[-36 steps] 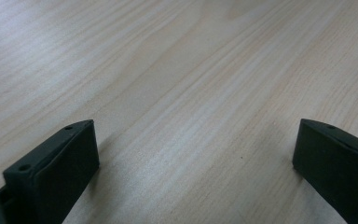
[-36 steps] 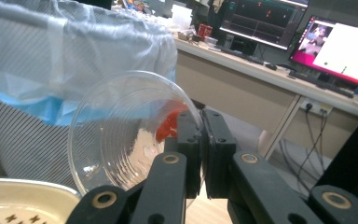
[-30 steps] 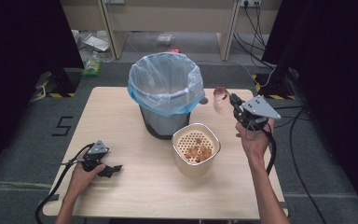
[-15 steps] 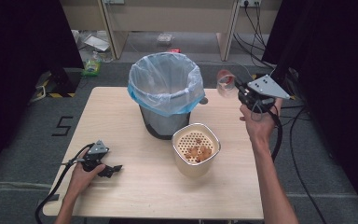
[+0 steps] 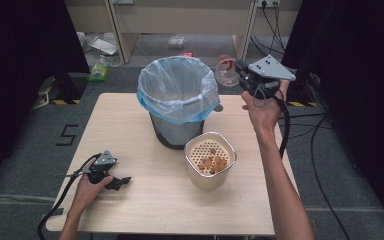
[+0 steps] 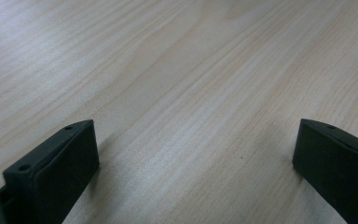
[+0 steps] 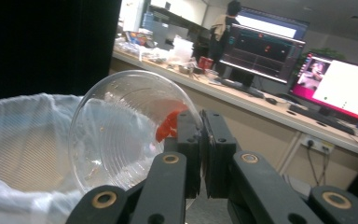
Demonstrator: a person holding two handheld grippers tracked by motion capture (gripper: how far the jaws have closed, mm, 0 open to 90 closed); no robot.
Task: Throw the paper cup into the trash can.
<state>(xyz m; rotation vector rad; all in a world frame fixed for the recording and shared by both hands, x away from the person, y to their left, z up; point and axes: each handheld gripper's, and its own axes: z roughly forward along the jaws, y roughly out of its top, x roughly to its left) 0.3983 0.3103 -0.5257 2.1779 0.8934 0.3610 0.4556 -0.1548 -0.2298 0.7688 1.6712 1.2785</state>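
My right gripper is raised to the right of the bin's rim, shut on the rim of a clear plastic cup with a red mark. In the right gripper view the cup lies tipped on its side, mouth towards the camera, pinched at its edge by my gripper, next to the white bag. The bin, lined with a pale blue-white bag, stands at the table's middle back. In front of it stands a cream container holding a perforated insert and orange bits. My left gripper rests open on the wood at the front left; its jaws stand wide apart over bare table.
The light wooden table has bare room at the front and left. A small round object lies beside the bin. Cables trail from both grippers. Beyond the table are grey floor, litter and shelving.
My right gripper has risen and moved back and left with the cup, from beside the container to near the bin's rim. The left gripper has stayed still.
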